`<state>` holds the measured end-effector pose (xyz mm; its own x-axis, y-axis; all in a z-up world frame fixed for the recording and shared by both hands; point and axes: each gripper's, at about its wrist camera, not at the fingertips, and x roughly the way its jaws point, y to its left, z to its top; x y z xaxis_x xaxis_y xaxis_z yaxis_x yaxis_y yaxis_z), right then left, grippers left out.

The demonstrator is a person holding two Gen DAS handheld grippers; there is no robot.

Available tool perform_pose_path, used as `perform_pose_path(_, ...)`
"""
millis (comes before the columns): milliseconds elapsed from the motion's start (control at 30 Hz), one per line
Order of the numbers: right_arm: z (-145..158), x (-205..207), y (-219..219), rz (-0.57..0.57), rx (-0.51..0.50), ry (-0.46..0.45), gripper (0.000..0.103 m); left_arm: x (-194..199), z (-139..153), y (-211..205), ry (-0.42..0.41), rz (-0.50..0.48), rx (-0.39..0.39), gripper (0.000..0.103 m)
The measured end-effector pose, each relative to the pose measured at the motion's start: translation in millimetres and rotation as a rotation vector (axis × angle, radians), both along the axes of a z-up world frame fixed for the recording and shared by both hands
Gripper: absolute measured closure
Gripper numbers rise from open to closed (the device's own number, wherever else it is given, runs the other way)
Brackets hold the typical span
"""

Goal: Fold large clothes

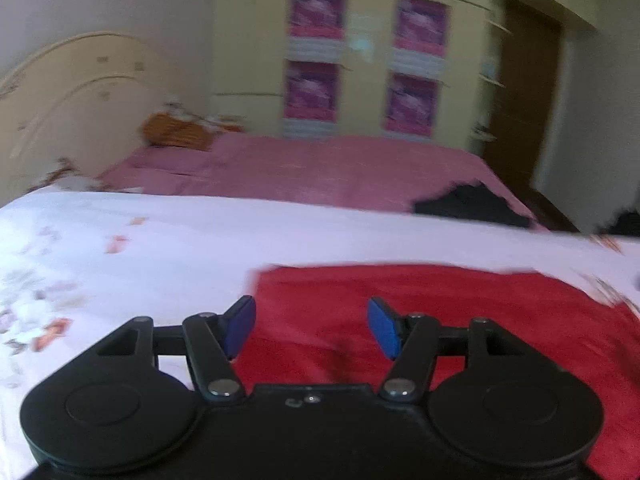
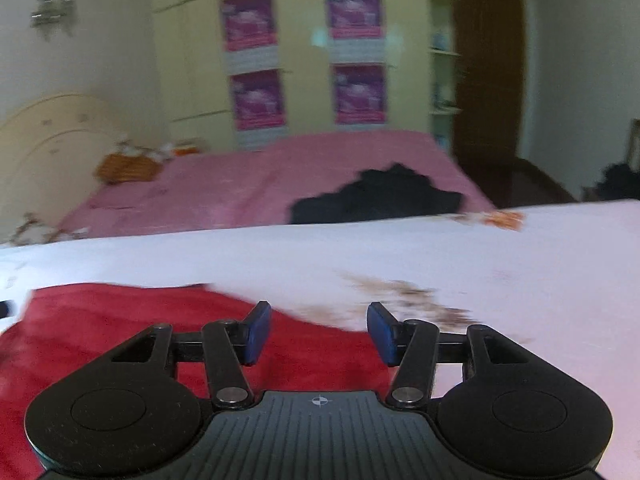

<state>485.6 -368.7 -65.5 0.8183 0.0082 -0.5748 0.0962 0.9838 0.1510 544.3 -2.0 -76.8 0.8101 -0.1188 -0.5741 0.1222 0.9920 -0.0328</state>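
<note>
We hold both tools tilted down over the red garment [image 1: 420, 320], left tool [image 1: 312, 326] and right tool [image 2: 319, 332] jaws apart, empty. It lies flat on the white sheet [image 1: 160, 240]; pink bed [image 2: 260, 184] beyond.

A plain red garment [image 1: 440, 320] lies on a white sheet [image 1: 180, 248] scattered with faded pink and brown flowers. Behind it the bed [image 1: 300, 172] is covered in pink, with a black heap of cloth [image 2: 376, 200] on it. Magenta posters [image 2: 256, 98] hang on cream wardrobe doors [image 2: 192, 60].
</note>
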Motion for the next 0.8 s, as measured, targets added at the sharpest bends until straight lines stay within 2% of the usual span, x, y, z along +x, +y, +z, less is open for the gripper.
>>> perform_pose_path(100,-11,10,43,0.074,0.016,0.028,0.05,-6,-6,-37,0.019,-0.085,0.022,0.043)
perform_pose_path(200,-29,21,78,0.121,-0.006,0.057,0.05,-2,-24,-55,0.048,-0.078,0.056,0.045)
perform_pose_path(267,-47,28,90,0.115,-0.082,0.093,0.05,4,-41,-54,0.07,-0.035,0.086,0.045)
perform_pose_path(400,-77,41,65,0.012,-0.106,0.141,0.05,9,-57,-42,0.077,0.003,0.085,0.045)
perform_pose_path(533,-89,37,38,-0.007,-0.094,0.137,0.051,7,-59,-44,0.073,-0.004,0.096,0.045)
perform_pose_path(567,-90,35,37,-0.028,-0.121,0.138,0.051,7,-59,-44,0.076,-0.004,0.095,0.045)
perform_pose_path(700,-81,26,36,-0.043,-0.117,0.15,0.051,-2,-48,-38,0.084,-0.005,0.095,0.046)
perform_pose_path(800,-55,3,43,-0.022,-0.073,0.113,0.051,-17,-32,-25,0.063,0.009,0.08,0.043)
